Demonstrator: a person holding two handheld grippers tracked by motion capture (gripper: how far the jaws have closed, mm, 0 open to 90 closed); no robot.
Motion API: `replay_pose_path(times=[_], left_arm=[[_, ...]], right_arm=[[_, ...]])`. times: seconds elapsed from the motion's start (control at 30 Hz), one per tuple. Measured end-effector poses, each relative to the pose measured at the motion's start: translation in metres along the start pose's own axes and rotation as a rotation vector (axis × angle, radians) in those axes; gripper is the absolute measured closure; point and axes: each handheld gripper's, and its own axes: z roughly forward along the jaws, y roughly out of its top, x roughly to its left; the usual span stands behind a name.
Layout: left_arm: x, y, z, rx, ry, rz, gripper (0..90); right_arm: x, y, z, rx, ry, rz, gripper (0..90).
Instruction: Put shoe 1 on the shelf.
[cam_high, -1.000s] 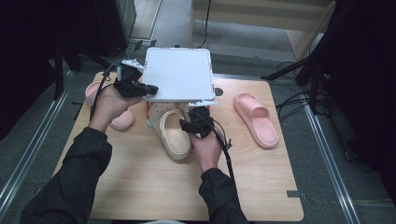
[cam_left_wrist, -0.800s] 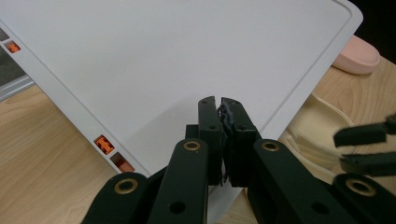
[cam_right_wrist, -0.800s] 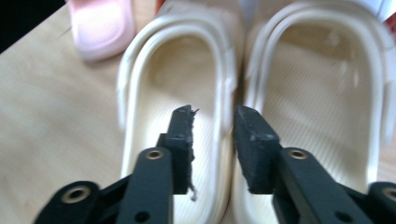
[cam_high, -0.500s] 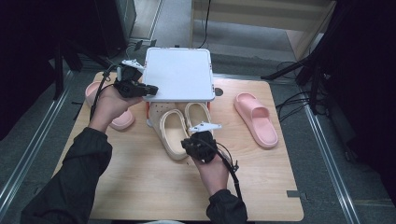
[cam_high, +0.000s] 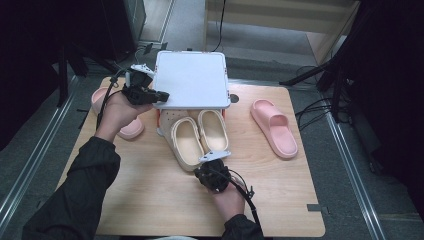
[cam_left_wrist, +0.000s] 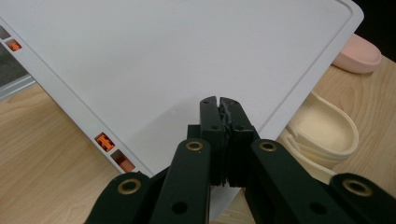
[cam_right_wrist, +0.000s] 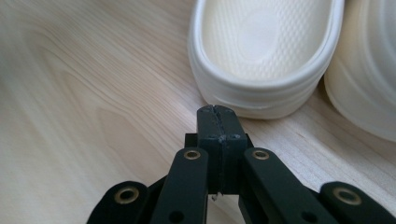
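With the left gripper (cam_high: 159, 95) pinching the white lid (cam_high: 190, 80) up, the right gripper (cam_high: 218, 159), jaws just closed on nothing, should nudge the cream clogs (cam_high: 200, 137) squarely under it.

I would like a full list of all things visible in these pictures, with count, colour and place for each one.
lid: 1, white, tilted up over the box at the table's far side, its left edge in the left gripper
box: 1, white with orange clips, under the lid, mostly hidden
cream slippers: 2, cream, side by side at the table's middle, toes under the lid
pink slippers: 2, pink, one at the right, one at the left partly behind the left hand
table: 1, light wood
left gripper: 1, black, shut on the lid's edge
right gripper: 1, black, jaws just closed on nothing, just short of the cream slippers' heels
sleeves: 2, black, near edge
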Motion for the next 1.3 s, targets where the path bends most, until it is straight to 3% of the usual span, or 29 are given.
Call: replay_pose_path(times=[0.1,0.47,0.63,0.83,0.93,1.3], left_arm=[[0.001,0.0,0.0,-0.001,-0.008,-0.011,89.1],[0.0,0.0,0.0,0.002,-0.008,-0.013,89.2],[0.001,0.0,-0.001,0.006,-0.012,-0.015,89.1],[0.0,0.0,-0.001,0.01,-0.014,-0.023,89.2],[0.001,0.0,-0.001,0.007,-0.005,-0.018,89.2],[0.001,0.0,-0.001,0.008,-0.015,-0.027,89.2]], right_arm=[[0.0,0.0,0.009,0.02,-0.034,-0.032,90.0],[0.008,0.022,0.013,-0.012,-0.044,-0.055,90.0],[0.007,0.036,0.02,-0.014,-0.062,-0.051,90.0],[-0.001,0.052,0.036,-0.009,-0.068,-0.014,90.0],[-0.004,0.059,0.041,-0.008,-0.038,0.004,90.0],[0.003,0.08,0.062,-0.01,-0.075,-0.044,90.0]])
